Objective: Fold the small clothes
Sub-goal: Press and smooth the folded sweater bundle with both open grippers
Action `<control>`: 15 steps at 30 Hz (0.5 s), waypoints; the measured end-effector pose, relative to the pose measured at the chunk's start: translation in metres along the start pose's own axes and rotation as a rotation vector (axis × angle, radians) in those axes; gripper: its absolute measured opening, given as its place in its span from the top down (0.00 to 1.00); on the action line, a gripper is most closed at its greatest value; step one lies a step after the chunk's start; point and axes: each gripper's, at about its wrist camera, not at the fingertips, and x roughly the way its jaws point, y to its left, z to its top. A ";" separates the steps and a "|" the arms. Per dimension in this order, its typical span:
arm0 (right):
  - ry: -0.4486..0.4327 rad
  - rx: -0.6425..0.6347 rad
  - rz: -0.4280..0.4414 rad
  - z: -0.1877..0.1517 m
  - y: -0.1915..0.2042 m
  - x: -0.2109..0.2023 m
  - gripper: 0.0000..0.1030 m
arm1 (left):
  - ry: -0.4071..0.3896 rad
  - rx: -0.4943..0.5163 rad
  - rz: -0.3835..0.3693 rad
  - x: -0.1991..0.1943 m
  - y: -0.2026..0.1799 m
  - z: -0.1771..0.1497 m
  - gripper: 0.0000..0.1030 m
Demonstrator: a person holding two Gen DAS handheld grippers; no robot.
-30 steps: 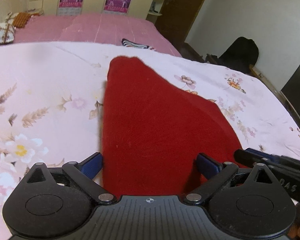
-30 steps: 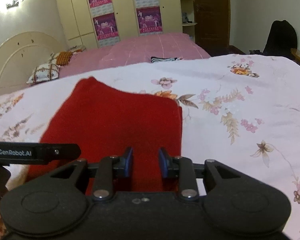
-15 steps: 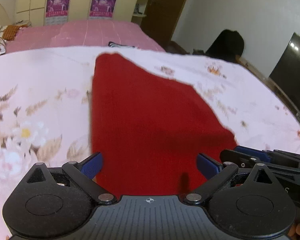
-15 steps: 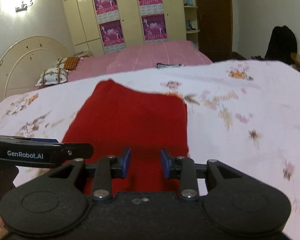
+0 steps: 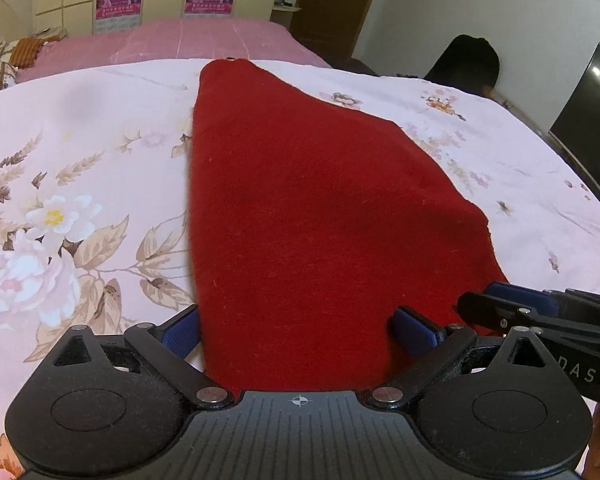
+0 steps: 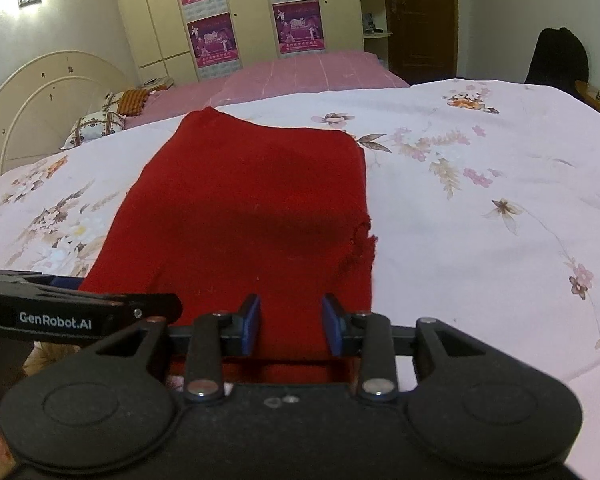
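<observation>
A red knit garment (image 5: 308, 216) lies flat on the floral bedsheet (image 5: 60, 184), stretching away from both grippers; it also shows in the right wrist view (image 6: 252, 208). My left gripper (image 5: 296, 334) has its jaws wide apart over the garment's near left edge. My right gripper (image 6: 292, 322) has its jaws partly apart, with the garment's near edge between the blue pads (image 6: 251, 320). The right gripper also shows at the right of the left wrist view (image 5: 512, 308), at the cloth's near right corner. Whether the pads pinch the cloth is unclear.
The pale floral sheet (image 6: 480, 208) spreads wide on both sides of the garment. A pink bed (image 6: 300, 72) with pillows (image 6: 100, 126) lies beyond. A dark screen (image 5: 588, 120) stands at the right and a black bag (image 6: 556, 60) by the far wall.
The right gripper's jaws have opened wider around the near edge. Both grippers have shifted slightly over the cloth, which lies flatter and more spread out than before.
</observation>
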 end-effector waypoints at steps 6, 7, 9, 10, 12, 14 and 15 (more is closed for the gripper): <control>-0.010 -0.010 0.002 0.001 -0.001 -0.011 0.63 | -0.019 0.000 -0.003 -0.009 0.001 0.010 0.04; -0.015 -0.011 0.002 0.003 -0.001 -0.013 0.62 | -0.023 -0.002 -0.004 -0.011 0.001 0.012 0.04; -0.029 -0.016 0.004 0.007 -0.001 -0.018 0.61 | -0.038 -0.003 -0.010 -0.015 0.001 0.018 0.04; -0.037 -0.019 0.005 0.010 -0.001 -0.020 0.60 | -0.046 -0.003 -0.012 -0.018 0.001 0.021 0.04; -0.055 -0.024 0.006 0.017 -0.002 -0.023 0.60 | -0.067 -0.004 -0.012 -0.021 0.001 0.030 0.04; -0.075 -0.031 0.009 0.026 -0.003 -0.024 0.60 | -0.083 -0.014 -0.012 -0.020 0.003 0.041 0.04; -0.086 -0.038 0.006 0.031 -0.004 -0.023 0.60 | -0.087 -0.021 -0.010 -0.018 0.004 0.046 0.04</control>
